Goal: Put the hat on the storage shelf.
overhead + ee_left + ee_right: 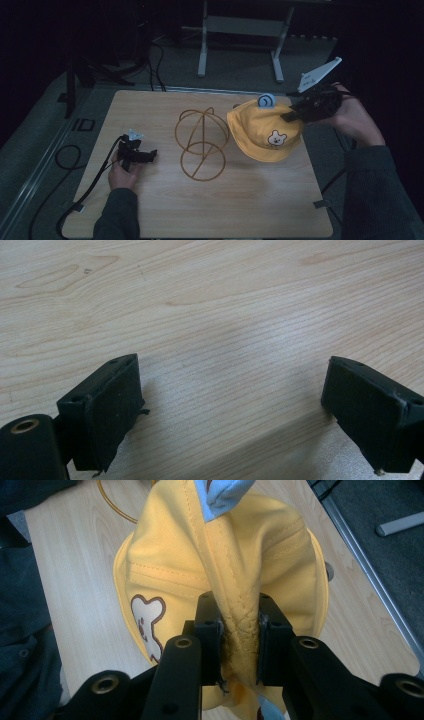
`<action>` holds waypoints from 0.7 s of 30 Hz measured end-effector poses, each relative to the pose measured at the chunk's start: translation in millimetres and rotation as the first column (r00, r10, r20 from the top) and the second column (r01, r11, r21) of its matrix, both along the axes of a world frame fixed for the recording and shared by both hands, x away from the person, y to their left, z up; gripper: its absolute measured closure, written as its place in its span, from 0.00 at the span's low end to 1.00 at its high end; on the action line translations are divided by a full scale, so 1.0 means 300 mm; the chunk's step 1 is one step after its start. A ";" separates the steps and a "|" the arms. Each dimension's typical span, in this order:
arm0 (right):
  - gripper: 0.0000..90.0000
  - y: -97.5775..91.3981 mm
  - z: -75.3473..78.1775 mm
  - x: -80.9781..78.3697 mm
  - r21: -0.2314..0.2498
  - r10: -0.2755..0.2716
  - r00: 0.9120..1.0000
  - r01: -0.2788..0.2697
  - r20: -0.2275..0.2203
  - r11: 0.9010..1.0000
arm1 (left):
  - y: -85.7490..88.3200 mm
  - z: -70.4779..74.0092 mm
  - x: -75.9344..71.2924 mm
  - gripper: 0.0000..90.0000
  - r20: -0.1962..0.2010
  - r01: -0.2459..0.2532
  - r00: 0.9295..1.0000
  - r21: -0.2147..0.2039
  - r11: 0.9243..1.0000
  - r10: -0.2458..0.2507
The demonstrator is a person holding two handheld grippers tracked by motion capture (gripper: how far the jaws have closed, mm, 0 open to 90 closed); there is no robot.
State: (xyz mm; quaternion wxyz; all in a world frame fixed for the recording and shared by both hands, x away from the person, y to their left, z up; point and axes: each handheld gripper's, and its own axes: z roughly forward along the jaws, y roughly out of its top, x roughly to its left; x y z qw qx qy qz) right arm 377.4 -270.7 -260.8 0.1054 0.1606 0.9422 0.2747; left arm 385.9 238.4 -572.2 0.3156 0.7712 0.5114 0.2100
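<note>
Right claw (239,645) clenched on yellow hat (262,131), far right of counter (250,210); wire stand (202,144) just left of hat. Left claw (230,410) released, idle near left.

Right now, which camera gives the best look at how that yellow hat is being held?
The right gripper view: the right claw pinches a fold of the yellow hat between its jaws, seams and bear patch close up. The high view shows the whole hat beside the wire stand, the grip small. The left gripper view shows bare table.
</note>
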 end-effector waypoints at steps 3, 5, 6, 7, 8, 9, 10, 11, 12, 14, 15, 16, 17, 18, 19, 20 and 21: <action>0.84 0.008 0.009 -0.002 -0.003 0.005 1.000 -0.004 0.005 1.000 | 0.000 0.000 0.000 0.10 0.000 0.000 1.000 0.000 1.000 0.000; 0.84 0.014 0.017 -0.003 -0.004 0.010 1.000 -0.010 0.010 1.000 | 0.000 0.000 0.000 0.10 0.002 0.000 1.000 -0.001 1.000 0.000; 0.84 0.014 0.017 -0.003 -0.004 0.010 1.000 -0.010 0.010 1.000 | 0.000 0.000 0.000 0.10 0.002 0.000 1.000 -0.001 1.000 0.000; 0.84 0.015 0.020 -0.004 -0.002 0.010 1.000 -0.010 0.011 1.000 | 0.000 0.000 0.000 0.10 0.002 -0.001 1.000 0.000 1.000 0.001; 0.84 0.019 0.027 -0.004 -0.001 0.011 1.000 -0.011 0.015 1.000 | 0.000 0.000 0.000 0.10 0.002 0.000 1.000 -0.001 1.000 0.000; 0.84 0.019 0.027 -0.004 -0.001 0.011 1.000 -0.011 0.015 1.000 | 0.000 0.000 0.000 0.10 0.002 0.000 1.000 0.000 1.000 0.000; 0.84 0.021 0.030 -0.004 0.002 0.012 1.000 -0.012 0.017 1.000 | 0.000 0.000 0.000 0.10 0.002 -0.001 1.000 0.000 1.000 0.001; 0.84 0.024 0.035 -0.004 0.005 0.014 1.000 -0.014 0.017 1.000 | 0.000 0.000 0.000 0.10 0.001 0.000 1.000 0.000 1.000 0.000; 0.84 0.029 0.038 -0.004 0.005 0.015 1.000 -0.015 0.019 1.000 | 0.000 0.000 0.000 0.10 0.002 0.000 1.000 0.000 1.000 0.000; 0.84 0.037 0.043 -0.003 0.007 0.018 1.000 -0.018 0.022 1.000 | 0.000 0.000 0.000 0.10 0.001 0.000 1.000 0.000 1.000 0.000; 0.84 0.041 0.046 -0.001 0.009 0.021 1.000 -0.021 0.023 1.000 | 0.000 0.000 0.000 0.10 0.001 0.000 1.000 0.000 1.000 0.000; 0.84 0.041 0.046 -0.001 0.009 0.021 1.000 -0.021 0.023 1.000 | 0.000 0.000 0.000 0.10 0.001 0.000 1.000 0.000 1.000 0.000; 0.84 0.053 0.053 0.000 0.009 0.026 0.999 -0.026 0.026 1.000 | 0.000 0.000 0.000 0.10 0.001 0.000 1.000 0.000 1.000 0.000; 0.84 0.055 0.054 0.000 0.008 0.027 0.999 -0.028 0.029 1.000 | 0.000 0.000 0.000 0.10 0.002 -0.001 1.000 -0.001 1.000 0.001; 0.84 0.059 0.057 0.000 0.009 0.026 0.999 -0.026 0.031 1.000 | 0.000 0.000 0.000 0.10 0.002 0.000 1.000 0.000 1.000 0.000; 0.84 0.059 0.057 0.000 0.009 0.026 0.999 -0.026 0.031 1.000 | 0.000 0.000 0.000 0.10 0.002 0.000 1.000 0.000 1.000 0.000; 0.84 0.062 0.059 0.000 0.012 0.025 0.999 -0.025 0.033 1.000 | 0.000 0.000 0.000 0.10 0.002 -0.001 1.000 0.000 1.000 0.001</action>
